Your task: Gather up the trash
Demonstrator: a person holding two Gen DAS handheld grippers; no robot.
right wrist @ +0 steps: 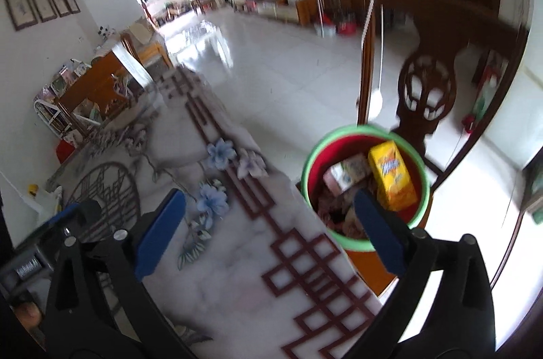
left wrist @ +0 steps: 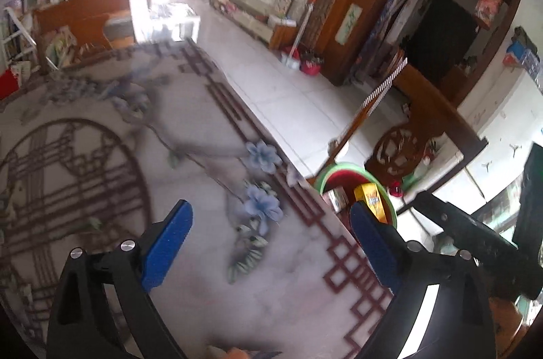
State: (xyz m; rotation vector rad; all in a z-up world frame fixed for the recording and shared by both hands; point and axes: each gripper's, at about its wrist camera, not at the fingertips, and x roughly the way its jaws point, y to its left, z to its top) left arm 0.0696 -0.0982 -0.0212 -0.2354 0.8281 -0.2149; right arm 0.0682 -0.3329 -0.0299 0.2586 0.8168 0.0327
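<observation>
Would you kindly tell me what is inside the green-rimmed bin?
The green-rimmed bin holds a yellow box, a pale carton and crumpled wrappers; anything underneath is covered.

The table (right wrist: 237, 284) wears a smooth, marble-look printed cover, the floor tiles (right wrist: 278, 80) are glossy white, the carved chair (right wrist: 427, 87) is dark polished wood, the bin (right wrist: 420, 213) looks like plastic, and the yellow packet (right wrist: 392, 179) is shiny.

bin (right wrist: 364, 243) green-rimmed, red inside | box (right wrist: 392, 179) yellow | tabletop (right wrist: 237, 284) marbled (blue flowers)
</observation>
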